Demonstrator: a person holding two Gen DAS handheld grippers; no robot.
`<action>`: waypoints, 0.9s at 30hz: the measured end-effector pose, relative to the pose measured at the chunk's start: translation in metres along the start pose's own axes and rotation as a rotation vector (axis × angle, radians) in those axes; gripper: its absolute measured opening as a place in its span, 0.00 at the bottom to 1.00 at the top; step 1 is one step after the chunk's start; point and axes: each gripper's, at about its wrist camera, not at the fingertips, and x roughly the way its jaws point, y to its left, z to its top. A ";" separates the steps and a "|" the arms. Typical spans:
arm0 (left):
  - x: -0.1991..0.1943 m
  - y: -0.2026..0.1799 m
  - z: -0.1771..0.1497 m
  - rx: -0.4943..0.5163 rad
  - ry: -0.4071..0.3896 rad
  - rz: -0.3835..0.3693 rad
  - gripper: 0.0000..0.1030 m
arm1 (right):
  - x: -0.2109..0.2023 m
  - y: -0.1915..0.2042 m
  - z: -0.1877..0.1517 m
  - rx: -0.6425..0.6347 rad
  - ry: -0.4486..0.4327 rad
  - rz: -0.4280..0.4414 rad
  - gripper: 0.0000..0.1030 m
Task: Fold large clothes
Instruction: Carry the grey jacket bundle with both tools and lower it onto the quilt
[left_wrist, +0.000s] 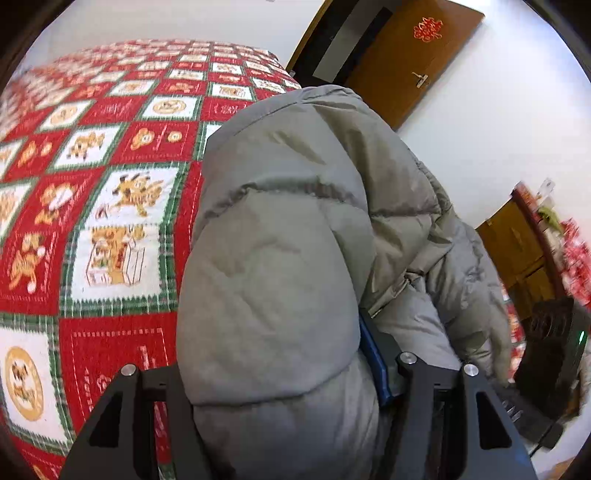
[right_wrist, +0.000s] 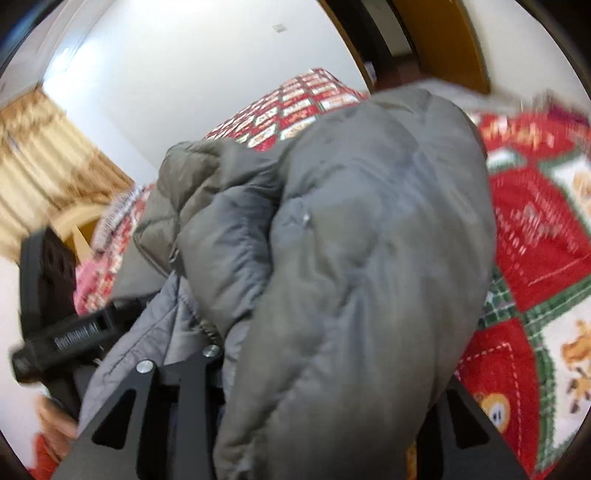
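We look down on a bed under a red, white and green checked quilt with cartoon animals (left_wrist: 110, 206), filling the left of the left view; white walls and a brown wooden door with a red paper ornament (left_wrist: 410, 55) sit upper right, tan curtains (right_wrist: 40, 155) at the right view's left edge. The puffy grey padded jacket (left_wrist: 280, 258) bulges mid-frame, blocking most of the quilt. The left gripper (left_wrist: 291, 373) pinches its padding; the right gripper (right_wrist: 314, 373) likewise clamps a fold
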 end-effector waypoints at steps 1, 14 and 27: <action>0.004 -0.002 -0.001 0.008 -0.008 0.021 0.62 | 0.002 -0.004 0.003 0.022 0.008 0.016 0.37; 0.002 -0.007 -0.008 0.088 -0.067 0.107 0.72 | -0.061 0.036 -0.016 -0.127 -0.159 -0.249 0.71; 0.002 -0.035 -0.005 0.187 -0.085 0.240 0.72 | -0.046 0.096 0.016 -0.368 -0.048 -0.235 0.18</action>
